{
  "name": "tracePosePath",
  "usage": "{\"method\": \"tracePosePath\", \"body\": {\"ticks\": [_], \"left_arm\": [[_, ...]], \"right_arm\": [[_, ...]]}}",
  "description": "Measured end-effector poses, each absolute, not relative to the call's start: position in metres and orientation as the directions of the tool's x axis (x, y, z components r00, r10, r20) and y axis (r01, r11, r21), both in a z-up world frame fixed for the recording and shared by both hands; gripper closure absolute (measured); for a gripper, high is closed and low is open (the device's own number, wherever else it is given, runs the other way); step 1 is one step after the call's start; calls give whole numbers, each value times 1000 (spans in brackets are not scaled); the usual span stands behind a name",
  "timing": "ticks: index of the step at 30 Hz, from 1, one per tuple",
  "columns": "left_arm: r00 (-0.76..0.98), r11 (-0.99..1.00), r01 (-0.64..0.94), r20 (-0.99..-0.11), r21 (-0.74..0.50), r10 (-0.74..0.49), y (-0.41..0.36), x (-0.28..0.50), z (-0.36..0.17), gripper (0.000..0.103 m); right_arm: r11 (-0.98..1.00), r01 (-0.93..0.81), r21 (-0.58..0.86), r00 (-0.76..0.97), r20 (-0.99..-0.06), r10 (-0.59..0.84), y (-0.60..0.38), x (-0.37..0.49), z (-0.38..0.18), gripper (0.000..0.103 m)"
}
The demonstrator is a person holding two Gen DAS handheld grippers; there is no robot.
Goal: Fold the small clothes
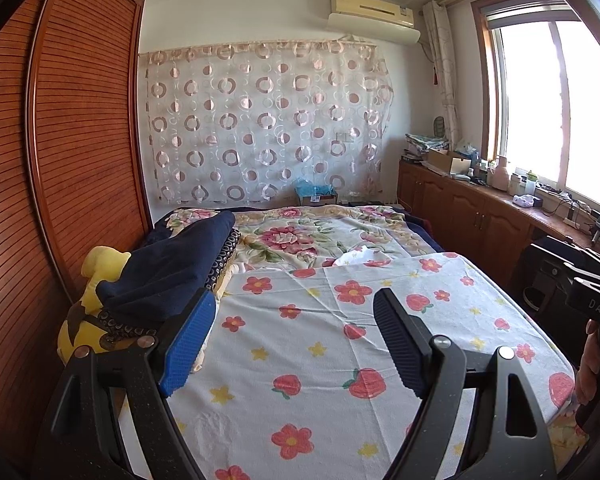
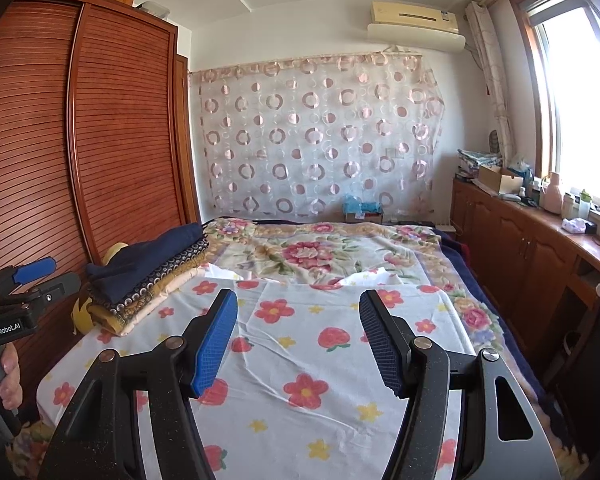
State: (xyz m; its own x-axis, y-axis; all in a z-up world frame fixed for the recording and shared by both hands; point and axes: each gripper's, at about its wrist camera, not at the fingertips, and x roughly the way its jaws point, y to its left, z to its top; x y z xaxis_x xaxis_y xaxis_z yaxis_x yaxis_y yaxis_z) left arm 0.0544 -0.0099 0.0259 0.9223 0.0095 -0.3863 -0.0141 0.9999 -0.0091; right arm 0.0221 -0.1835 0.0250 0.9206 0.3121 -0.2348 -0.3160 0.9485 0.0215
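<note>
White cotton cloth (image 2: 300,360), printed with flowers and strawberries, lies spread flat on the bed (image 2: 380,256), apparently ready for folding. Left gripper (image 1: 296,340) and right gripper (image 2: 298,340) hover above it, jaws apart and empty. Folded clothes (image 2: 152,276) are stacked beside the wooden wardrobe (image 2: 100,140).

A slatted wooden wardrobe (image 1: 60,140) is standing along the left wall. A sheer curtain with pink rings (image 1: 264,120) is hanging across the far wall, and an air conditioner (image 1: 374,14) is sitting above it. Sunlight is pouring through the window (image 1: 552,104) on the right, over a low wooden cabinet (image 1: 460,208) whose top is carrying boxes and bottles.
</note>
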Motion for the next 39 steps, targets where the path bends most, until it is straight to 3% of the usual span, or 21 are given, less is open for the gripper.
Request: {"method": "tracePosePath", "body": {"ticks": [39], "left_arm": [[924,1000,-13,-382,-6,10,-7,55,20,21]], "right_arm": [[945,-327,17,918,-230,322,-197,27,24,38]]}}
